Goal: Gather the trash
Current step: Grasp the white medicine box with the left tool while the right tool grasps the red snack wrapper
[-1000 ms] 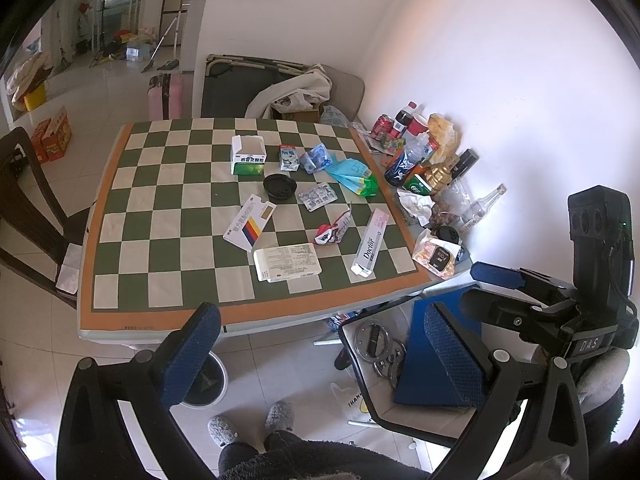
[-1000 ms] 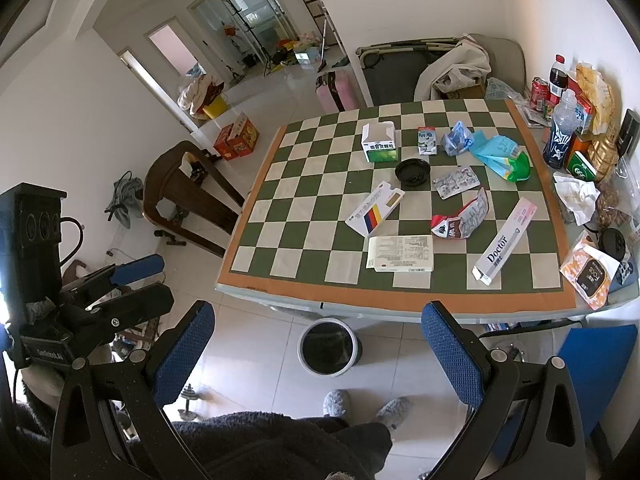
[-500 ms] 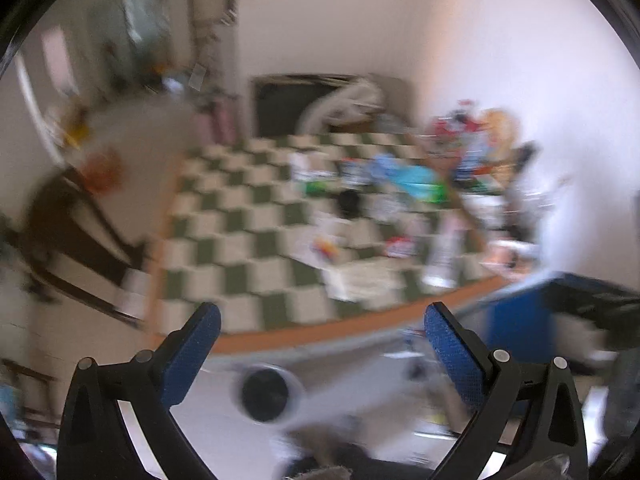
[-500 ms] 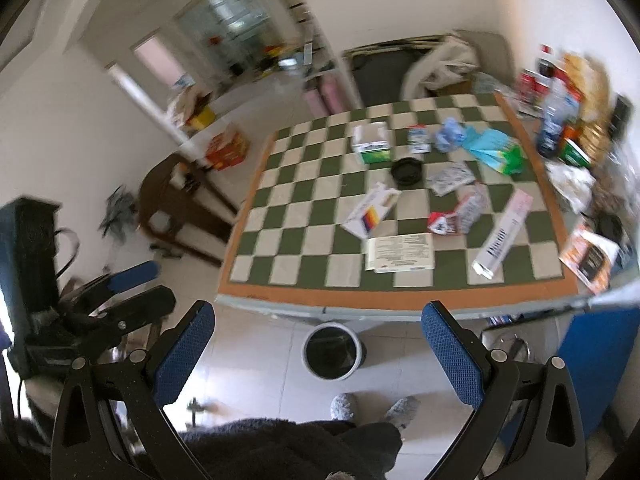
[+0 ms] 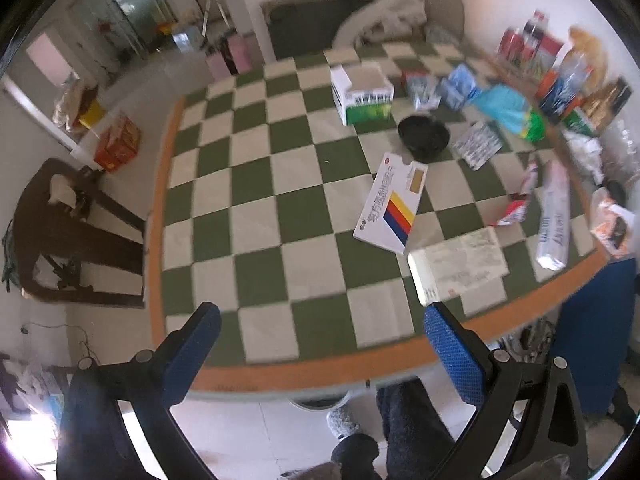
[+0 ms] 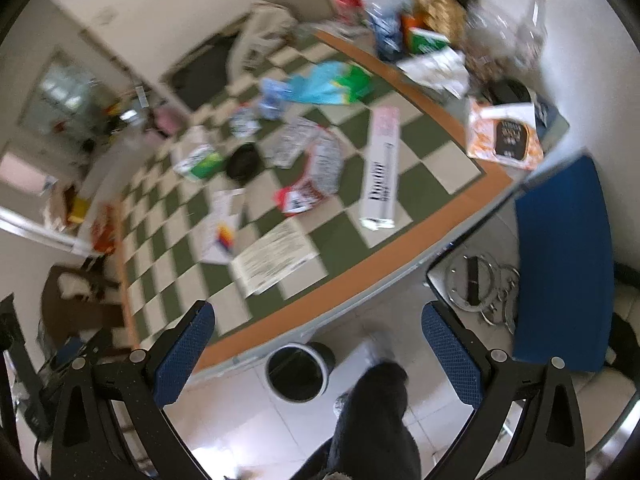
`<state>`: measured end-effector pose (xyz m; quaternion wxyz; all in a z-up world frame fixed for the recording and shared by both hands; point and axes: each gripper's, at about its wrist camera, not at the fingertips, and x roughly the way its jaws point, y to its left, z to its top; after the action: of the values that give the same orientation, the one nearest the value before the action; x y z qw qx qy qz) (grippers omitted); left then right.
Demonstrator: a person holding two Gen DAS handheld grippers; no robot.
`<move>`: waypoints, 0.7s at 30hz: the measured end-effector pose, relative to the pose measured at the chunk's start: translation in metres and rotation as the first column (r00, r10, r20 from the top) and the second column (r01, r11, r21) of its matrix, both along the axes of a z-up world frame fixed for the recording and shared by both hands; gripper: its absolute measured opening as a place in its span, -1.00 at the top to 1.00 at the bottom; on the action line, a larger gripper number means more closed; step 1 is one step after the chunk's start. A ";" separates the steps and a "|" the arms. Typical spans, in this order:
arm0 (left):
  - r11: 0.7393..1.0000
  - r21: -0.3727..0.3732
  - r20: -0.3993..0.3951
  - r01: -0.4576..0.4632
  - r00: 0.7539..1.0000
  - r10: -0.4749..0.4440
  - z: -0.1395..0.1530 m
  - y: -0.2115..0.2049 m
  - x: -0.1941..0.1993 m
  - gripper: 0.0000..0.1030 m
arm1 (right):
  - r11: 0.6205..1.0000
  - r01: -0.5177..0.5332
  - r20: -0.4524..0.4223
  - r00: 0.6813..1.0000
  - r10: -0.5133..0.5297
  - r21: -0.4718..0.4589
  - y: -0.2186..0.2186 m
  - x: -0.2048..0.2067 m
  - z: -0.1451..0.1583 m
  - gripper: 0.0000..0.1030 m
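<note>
Both of your grippers are empty: the left gripper (image 5: 322, 354) and the right gripper (image 6: 318, 350) each hang with jaws spread wide, short of the near edge of the checkered table (image 5: 256, 216). You look to be in the approach step, with nothing collected yet.

The trash lies scattered over the far and right part of the table. In the left wrist view, the flat leaflet (image 5: 460, 266) sits at about 1 o'clock from the left gripper, near the table's front edge, and the white box with colored stripes (image 5: 394, 204) lies just beyond it at 12 o'clock. The long white tube box (image 5: 554, 220) and the torn red wrapper (image 5: 520, 196) are further round at 2 o'clock. In the right wrist view, the bin (image 6: 298, 372) stands on the floor under the table edge, at 12 o'clock, close to the right gripper.

Your next move likely calls for lowering one gripper onto the nearest piece. The leaflet lies flat, so you will probably need to catch an edge. Both views are blurred, so steady up first.
</note>
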<state>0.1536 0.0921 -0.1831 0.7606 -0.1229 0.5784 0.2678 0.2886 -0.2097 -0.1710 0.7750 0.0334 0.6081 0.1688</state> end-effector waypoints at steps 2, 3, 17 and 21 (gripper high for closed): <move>1.000 -0.015 -0.051 0.005 0.999 -0.006 -0.018 0.012 0.023 -1.00 | 0.999 0.021 -0.027 0.999 -0.022 -0.025 0.005 0.028 -0.023 -1.00; 0.999 -0.038 -0.077 0.007 0.997 -0.010 -0.032 0.018 0.040 -1.00 | 0.998 0.037 -0.058 0.998 -0.039 -0.041 0.010 0.051 -0.042 -1.00; 0.968 -0.242 -0.301 0.062 0.944 -0.136 -0.169 0.053 0.159 -1.00 | 0.998 0.029 -0.300 0.953 -0.042 -0.049 0.129 0.182 -0.178 -0.59; 0.968 -0.232 -0.317 0.095 0.933 -0.168 -0.176 0.047 0.165 -0.98 | 0.996 0.014 -0.293 0.955 -0.039 -0.088 0.148 0.191 -0.196 0.08</move>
<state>0.3186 0.1387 -0.3586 0.6502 -0.1172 0.7312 0.1696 0.4795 -0.0614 -0.3670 0.6789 0.0335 0.7226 0.1255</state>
